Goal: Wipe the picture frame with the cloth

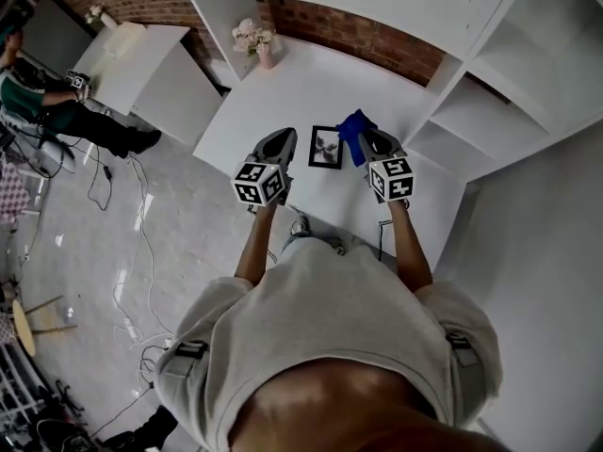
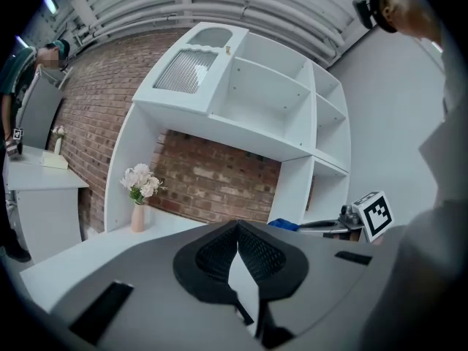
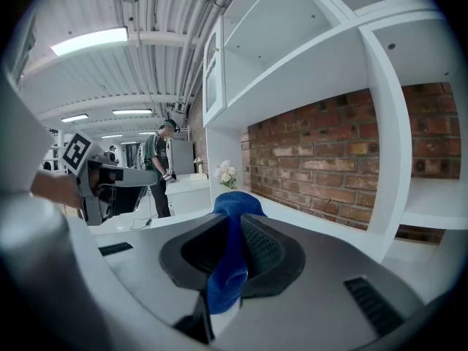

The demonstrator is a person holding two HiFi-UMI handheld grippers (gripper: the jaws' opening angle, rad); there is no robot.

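A small black picture frame [image 1: 327, 147] lies flat on the white table [image 1: 283, 92], between my two grippers. My right gripper [image 1: 366, 142] sits just right of the frame and is shut on a blue cloth [image 1: 355, 132], whose bunch hangs over the frame's right edge. In the right gripper view the blue cloth [image 3: 230, 254] is pinched between the jaws and sticks out past the tips. My left gripper [image 1: 282, 142] hovers left of the frame, jaws shut with nothing in them [image 2: 238, 227]. The frame does not show in either gripper view.
A pink vase of flowers [image 1: 259, 43] stands at the table's far corner by the brick wall. A white shelf unit [image 1: 490, 92] rises to the right. A person [image 1: 38, 102] stands by another white desk at the far left, with cables on the floor [image 1: 118, 252].
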